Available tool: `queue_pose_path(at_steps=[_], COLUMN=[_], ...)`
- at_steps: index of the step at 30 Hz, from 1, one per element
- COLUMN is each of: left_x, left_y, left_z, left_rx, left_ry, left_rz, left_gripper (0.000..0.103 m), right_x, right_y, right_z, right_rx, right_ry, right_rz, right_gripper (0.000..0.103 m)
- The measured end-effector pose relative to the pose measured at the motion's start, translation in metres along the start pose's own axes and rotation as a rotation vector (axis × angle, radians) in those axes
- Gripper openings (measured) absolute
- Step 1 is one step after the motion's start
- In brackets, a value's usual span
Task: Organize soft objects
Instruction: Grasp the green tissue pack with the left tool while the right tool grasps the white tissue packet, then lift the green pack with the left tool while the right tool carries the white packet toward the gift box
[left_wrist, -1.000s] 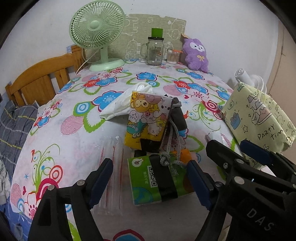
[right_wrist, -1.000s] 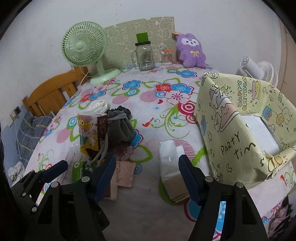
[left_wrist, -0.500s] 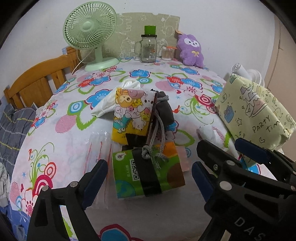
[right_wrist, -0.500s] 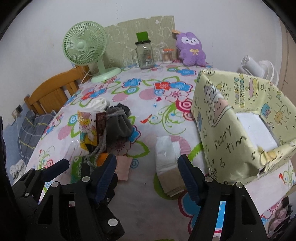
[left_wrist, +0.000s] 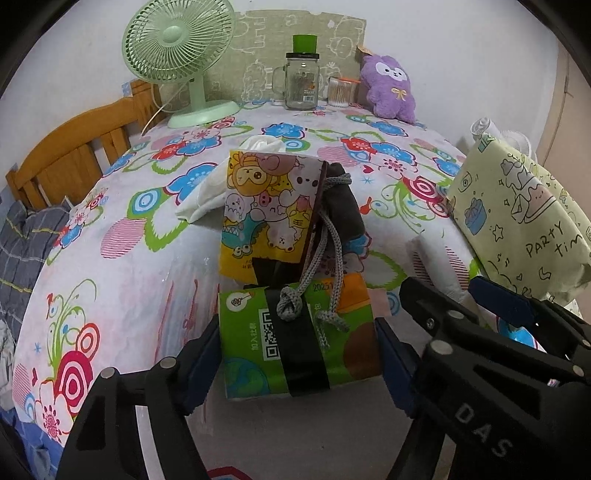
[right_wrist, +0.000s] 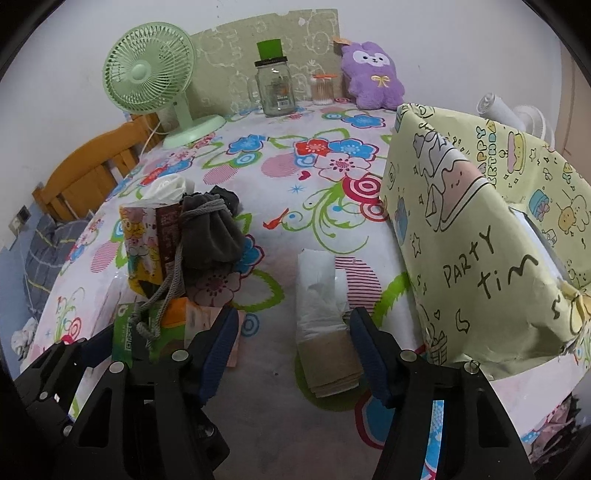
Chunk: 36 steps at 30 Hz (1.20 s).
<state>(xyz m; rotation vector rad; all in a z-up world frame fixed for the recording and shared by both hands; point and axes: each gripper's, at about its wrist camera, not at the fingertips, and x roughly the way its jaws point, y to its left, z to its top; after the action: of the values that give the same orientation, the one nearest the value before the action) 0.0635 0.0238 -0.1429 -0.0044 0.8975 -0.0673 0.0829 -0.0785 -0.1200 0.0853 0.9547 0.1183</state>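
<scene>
A green tissue pack (left_wrist: 295, 350) lies near the table's front edge, between the fingers of my left gripper (left_wrist: 297, 332). The jaws are closing and both pads touch its sides. A grey pouch (left_wrist: 343, 206) stands behind it, and its cord (left_wrist: 291, 306) lies across the pack. A cartoon-print tissue pack (left_wrist: 266, 210) leans beside the pouch. My right gripper (right_wrist: 293, 319) is open and closing over a white and brown tissue pack (right_wrist: 325, 332). That pack sits against the right finger (right_wrist: 369, 350), well apart from the left one.
A large gift-wrapped box (right_wrist: 480, 240) stands at the right, close to my right gripper. A white cloth (left_wrist: 207, 199) lies behind the cartoon pack. At the back are a green fan (left_wrist: 177, 48), a glass jar (left_wrist: 301, 85) and a purple plush (left_wrist: 389, 88). A wooden chair (left_wrist: 66, 155) stands at the left.
My left gripper's jaws widened, then narrowed onto the green pack's sides. The right gripper sank a little toward the white and brown pack and its jaws narrowed.
</scene>
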Motion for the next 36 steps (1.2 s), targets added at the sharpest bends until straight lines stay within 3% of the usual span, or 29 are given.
queue_pose_path(at_steps=[3,5,10,36], left_x=[0.000,-0.001,-0.002,-0.065], left_y=[-0.004,-0.005,-0.004,-0.012], left_z=[-0.001,-0.002,-0.001,0.025], left_rx=[0.020,0.028,0.024,0.016], left_ry=[-0.007,-0.009,-0.009,-0.149], left_rz=[0.016,0.019,0.016,0.022], left_gripper=[0.078,0.077,0.076,0.074], right_x=[0.005,0.008,0.004,-0.061], right_y=[0.001,0.002,0.006,0.010], right_z=[0.000,0.000,-0.001,0.024], right_rx=[0.000,-0.008,-0.022,-0.047], right_ry=[0.015,0.033,0.026,-0.117], right_rz=[-0.007,0.004,0.019,0.071], right_gripper=[0.053,0.038,0.028,0.026])
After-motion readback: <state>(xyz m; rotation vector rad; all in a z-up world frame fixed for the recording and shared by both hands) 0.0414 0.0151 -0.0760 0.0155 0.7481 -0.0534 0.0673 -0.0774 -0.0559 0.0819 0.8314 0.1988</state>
